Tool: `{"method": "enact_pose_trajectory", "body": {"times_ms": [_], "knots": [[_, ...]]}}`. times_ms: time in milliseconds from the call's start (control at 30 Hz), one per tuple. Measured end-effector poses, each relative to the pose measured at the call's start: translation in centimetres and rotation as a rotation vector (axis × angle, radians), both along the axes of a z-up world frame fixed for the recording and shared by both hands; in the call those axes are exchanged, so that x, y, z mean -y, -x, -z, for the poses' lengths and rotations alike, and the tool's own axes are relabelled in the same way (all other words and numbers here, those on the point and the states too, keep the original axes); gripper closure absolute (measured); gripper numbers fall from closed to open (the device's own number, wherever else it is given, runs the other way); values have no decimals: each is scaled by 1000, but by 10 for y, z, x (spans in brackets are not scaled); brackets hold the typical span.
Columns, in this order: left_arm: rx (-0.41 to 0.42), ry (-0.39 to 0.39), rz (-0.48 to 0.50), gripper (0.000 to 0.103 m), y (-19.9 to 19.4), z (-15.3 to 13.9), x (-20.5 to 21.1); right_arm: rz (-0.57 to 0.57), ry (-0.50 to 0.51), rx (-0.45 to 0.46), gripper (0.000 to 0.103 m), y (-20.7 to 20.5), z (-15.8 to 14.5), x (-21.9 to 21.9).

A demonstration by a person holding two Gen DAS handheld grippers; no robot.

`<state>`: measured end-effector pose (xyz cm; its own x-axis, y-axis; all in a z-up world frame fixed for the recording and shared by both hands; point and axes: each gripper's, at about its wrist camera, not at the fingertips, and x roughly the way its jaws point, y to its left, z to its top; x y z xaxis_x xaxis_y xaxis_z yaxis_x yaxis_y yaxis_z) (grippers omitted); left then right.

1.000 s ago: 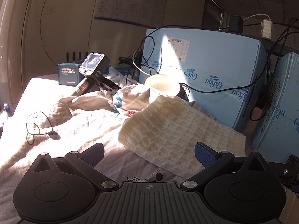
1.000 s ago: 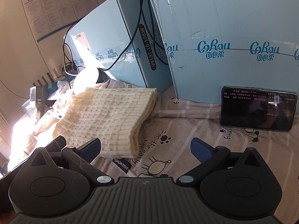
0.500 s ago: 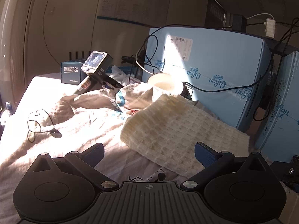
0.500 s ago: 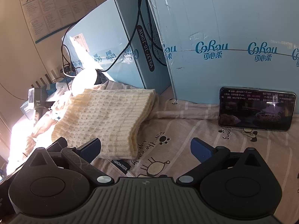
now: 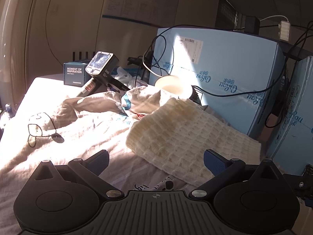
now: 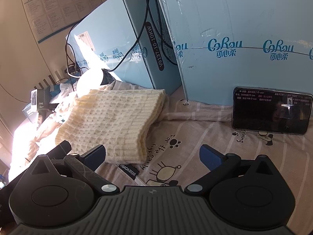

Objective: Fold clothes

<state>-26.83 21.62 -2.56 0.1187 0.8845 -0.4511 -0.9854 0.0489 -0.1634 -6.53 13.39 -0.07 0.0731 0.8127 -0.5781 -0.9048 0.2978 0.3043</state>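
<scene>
Cream waffle-knit garment (image 6: 113,125) folded flat on printed bedsheet (image 6: 195,146), both grippers' fingers released, empty

A cream waffle-knit folded garment (image 6: 111,125) lies on a pink-striped cartoon-print bedsheet (image 6: 195,146) beside pale blue cardboard boxes (image 6: 244,39) with teal lettering.

One folded cream knit (image 6: 113,125), two blue cartons (image 6: 125,45) (image 6: 244,39), one phone (image 6: 272,110), one white cup (image 5: 173,87), two grippers (image 5: 155,159) (image 6: 152,155).
</scene>
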Motion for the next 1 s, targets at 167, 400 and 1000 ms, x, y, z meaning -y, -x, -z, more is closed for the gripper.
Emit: {"method": "enact_pose_trajectory", "body": {"times_ms": [167, 400, 1000], "knots": [[-3, 0, 4, 0, 0, 0, 0, 0, -1, -2, 0, 0, 0, 0], [-6, 2, 8, 0, -1, 0, 0, -1, -8, -3, 0, 0, 0, 0], [-6, 2, 6, 0, -1, 0, 1, -1, -2, -5, 0, 0, 1, -1]]}}
